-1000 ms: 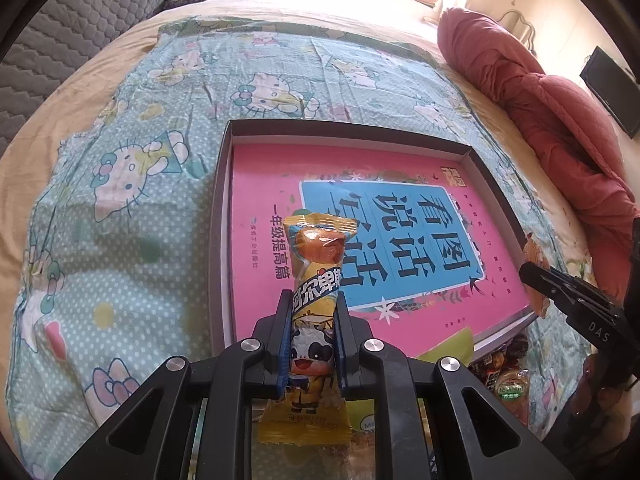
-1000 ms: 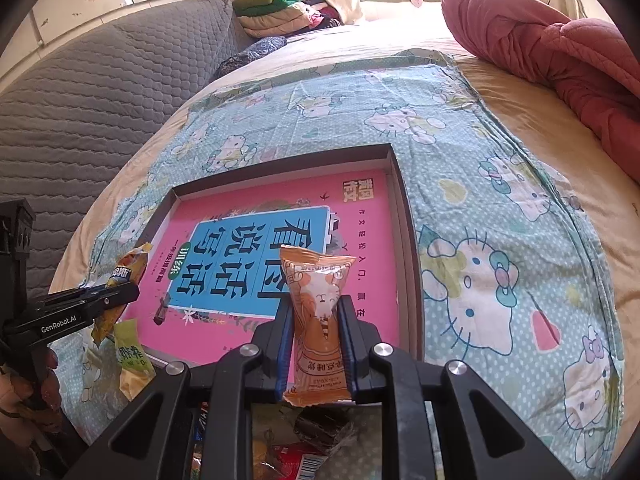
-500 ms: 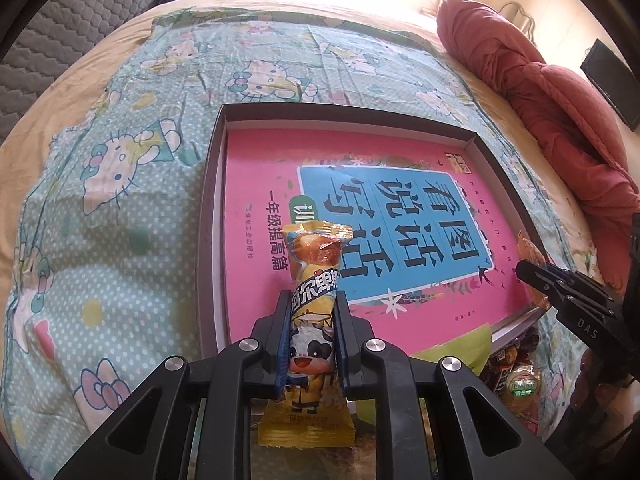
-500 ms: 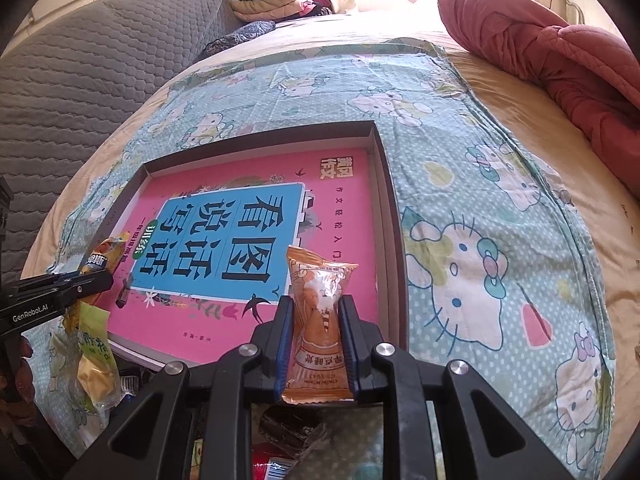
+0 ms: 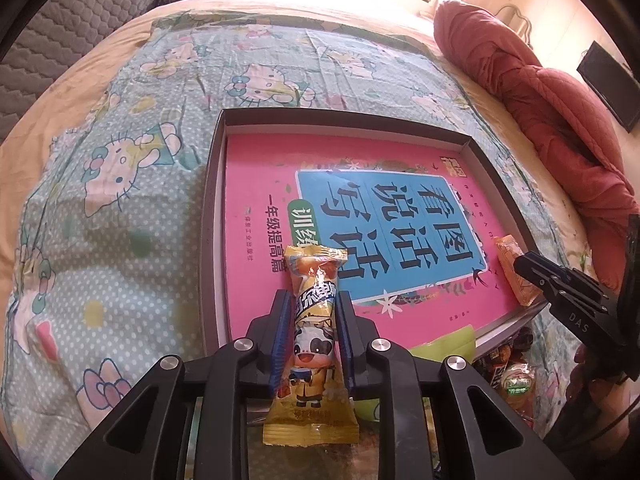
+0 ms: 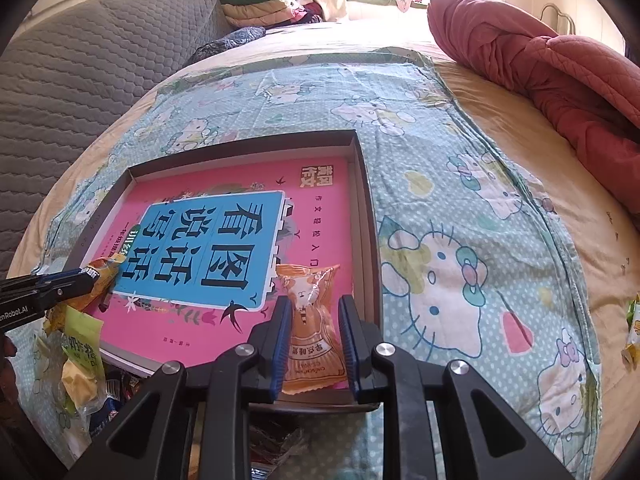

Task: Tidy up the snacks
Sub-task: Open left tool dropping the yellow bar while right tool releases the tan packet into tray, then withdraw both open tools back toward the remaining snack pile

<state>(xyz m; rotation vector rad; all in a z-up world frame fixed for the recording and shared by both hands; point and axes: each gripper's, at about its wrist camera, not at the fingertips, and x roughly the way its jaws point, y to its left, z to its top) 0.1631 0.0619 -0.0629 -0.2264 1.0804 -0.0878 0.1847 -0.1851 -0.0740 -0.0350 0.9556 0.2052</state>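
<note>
A shallow dark tray (image 5: 208,216) (image 6: 364,200) lies on the bed with a pink book (image 5: 256,184) (image 6: 328,216) inside. My left gripper (image 5: 312,304) is shut on a yellow cow-print snack packet (image 5: 314,340), held over the tray's near left part; it also shows in the right wrist view (image 6: 100,276). My right gripper (image 6: 314,312) stands with its jaws parted around an orange snack packet (image 6: 314,336) that lies on the book at the tray's near right corner; the packet also shows in the left wrist view (image 5: 514,272). Whether the pads touch the packet is unclear.
A pile of loose snack packets (image 6: 80,356) (image 5: 516,376) lies on the Hello Kitty sheet (image 5: 120,200) in front of the tray. A red quilt (image 6: 552,64) is bunched at the right. One more packet (image 6: 632,332) lies at the far right edge.
Both grippers moved forward and down over the tray. The right jaws widened and the orange packet now rests on the book. The left still grips the yellow packet.
</note>
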